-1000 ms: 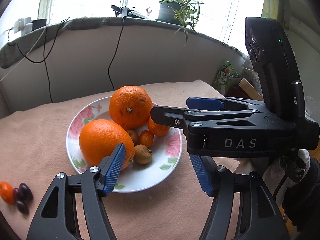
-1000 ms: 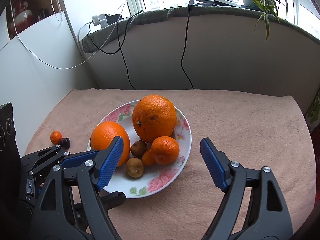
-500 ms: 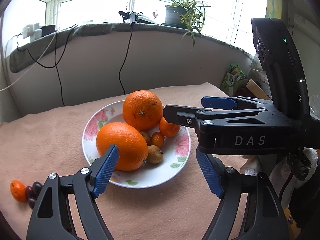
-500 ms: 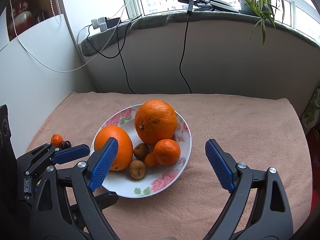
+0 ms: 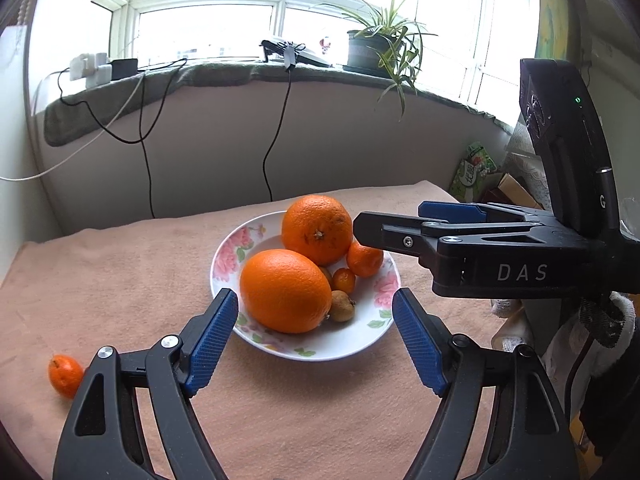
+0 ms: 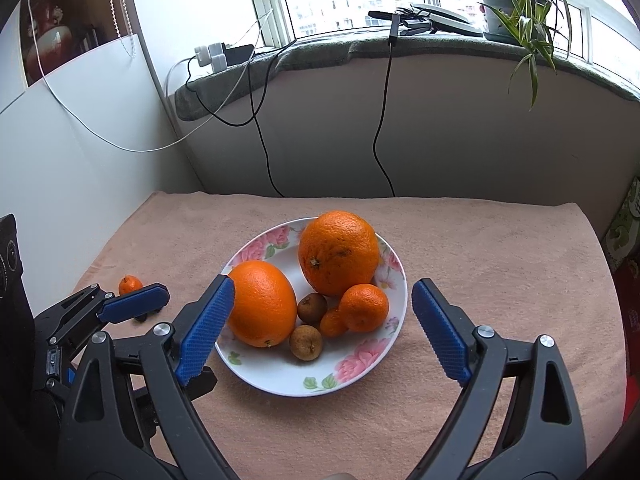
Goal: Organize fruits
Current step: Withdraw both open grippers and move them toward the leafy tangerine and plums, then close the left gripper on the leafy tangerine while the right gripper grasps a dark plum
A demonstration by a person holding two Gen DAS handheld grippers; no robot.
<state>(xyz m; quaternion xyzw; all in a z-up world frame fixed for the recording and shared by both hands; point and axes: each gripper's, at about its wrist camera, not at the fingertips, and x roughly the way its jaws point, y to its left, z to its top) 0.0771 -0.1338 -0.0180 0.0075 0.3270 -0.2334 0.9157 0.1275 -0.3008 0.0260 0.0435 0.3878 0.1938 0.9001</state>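
Both claws released, empty: left claw (image 5: 316, 340), right claw (image 6: 320, 332). White floral china plate (image 6: 280, 384) w/ piled fruit just ahead. Small loose orange kumquat (image 5: 64, 374) left of left claw. Risk: nudging round near orange (image 5: 285, 290), pile rolls off onto bench.

white round plate (image 6: 362, 376) with pink-green floral print, orange citrus (image 6: 260, 304), brown small fruit (image 6: 306, 342), peach cloth (image 6: 500, 272), dark blob near left gripper—possibly grapes.
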